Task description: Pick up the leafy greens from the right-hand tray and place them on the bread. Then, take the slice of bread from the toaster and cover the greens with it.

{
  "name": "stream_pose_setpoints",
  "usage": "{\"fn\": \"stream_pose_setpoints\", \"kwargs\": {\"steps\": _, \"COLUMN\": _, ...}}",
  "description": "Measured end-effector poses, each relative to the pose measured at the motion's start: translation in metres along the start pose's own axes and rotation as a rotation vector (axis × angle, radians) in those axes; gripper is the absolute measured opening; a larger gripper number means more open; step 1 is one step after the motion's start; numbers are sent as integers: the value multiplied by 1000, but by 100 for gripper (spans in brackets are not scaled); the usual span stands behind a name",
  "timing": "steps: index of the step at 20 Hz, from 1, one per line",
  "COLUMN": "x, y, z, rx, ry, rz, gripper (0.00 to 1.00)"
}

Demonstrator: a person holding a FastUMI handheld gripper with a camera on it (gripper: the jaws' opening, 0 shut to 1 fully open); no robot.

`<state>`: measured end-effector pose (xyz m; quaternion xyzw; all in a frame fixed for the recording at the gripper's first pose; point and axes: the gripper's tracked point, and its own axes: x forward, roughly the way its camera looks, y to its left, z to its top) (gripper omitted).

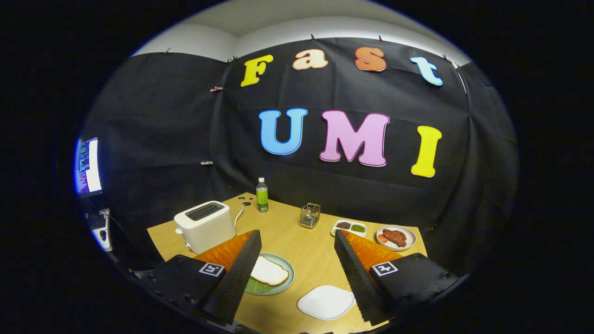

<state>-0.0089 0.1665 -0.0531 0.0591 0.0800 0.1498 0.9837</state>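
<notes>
The tool [297, 253] hung above the wooden worktop [301, 246], fingers wide apart and holding nothing. On the round green plate [284, 284], a bread slice [269, 271] lay over a green leaf edge, so the greens looked covered. Beyond the plate stood the boxy white toaster [205, 226]. Beside the plate, the square white tray [326, 302] sat bare. A careless descent could nudge the soft slice askew.
</notes>
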Motion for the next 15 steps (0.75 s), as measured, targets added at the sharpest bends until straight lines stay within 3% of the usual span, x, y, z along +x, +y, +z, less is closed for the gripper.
{"fn": "stream_pose_setpoints", "kwargs": {"steps": 6, "x": -51, "y": -2, "z": 30, "rx": 15, "ry": -108, "rz": 84, "gripper": 98}}
{"fn": "stream_pose_setpoints", "kwargs": {"steps": 15, "x": -42, "y": -36, "z": 23, "rx": -110, "ry": -131, "rz": 38, "gripper": 98}}
